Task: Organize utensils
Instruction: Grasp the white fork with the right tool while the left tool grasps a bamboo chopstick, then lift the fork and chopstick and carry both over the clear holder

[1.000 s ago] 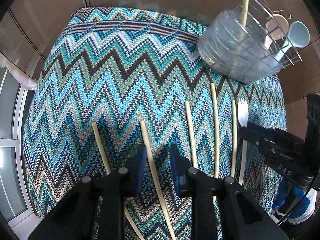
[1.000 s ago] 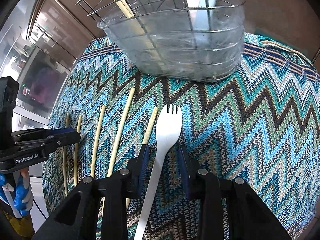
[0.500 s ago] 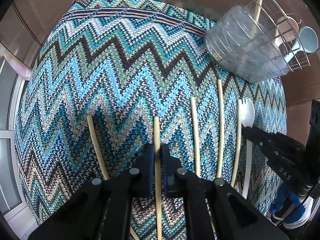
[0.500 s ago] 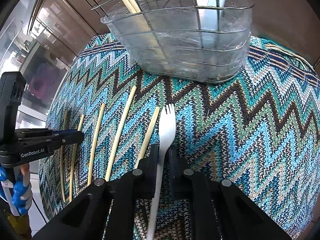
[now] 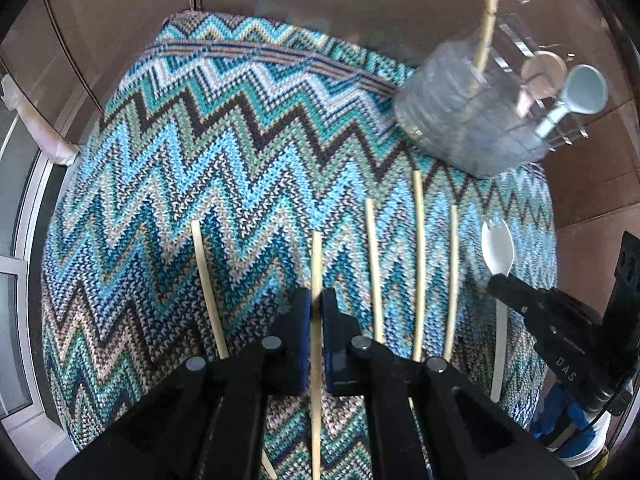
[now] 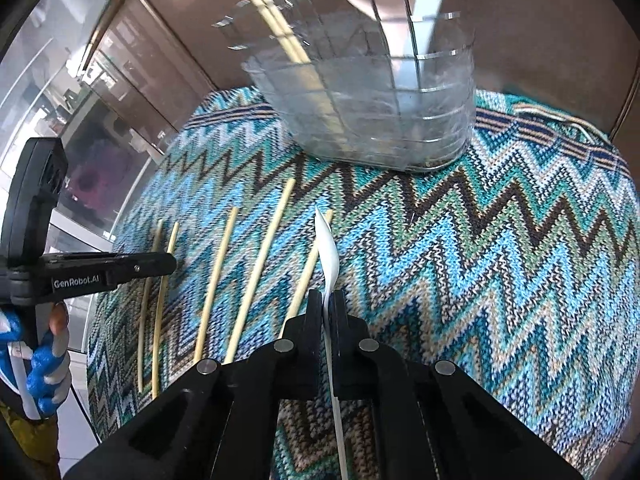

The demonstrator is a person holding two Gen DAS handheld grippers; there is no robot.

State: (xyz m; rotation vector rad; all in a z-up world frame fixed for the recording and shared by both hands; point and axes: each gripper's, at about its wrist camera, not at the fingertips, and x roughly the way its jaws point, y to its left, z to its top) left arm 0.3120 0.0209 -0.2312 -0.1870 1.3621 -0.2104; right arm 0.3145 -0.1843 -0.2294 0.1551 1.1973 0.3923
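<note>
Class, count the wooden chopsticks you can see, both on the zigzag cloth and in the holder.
6: one chopstick in the left hand-held gripper, four loose on the cloth, one in the holder. Others may be hidden.

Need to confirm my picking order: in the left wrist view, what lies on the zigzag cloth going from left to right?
Loose chopstick → chopstick clamped in the left hand-held gripper → three more chopsticks → white spork, held by the right hand-held gripper.
</note>
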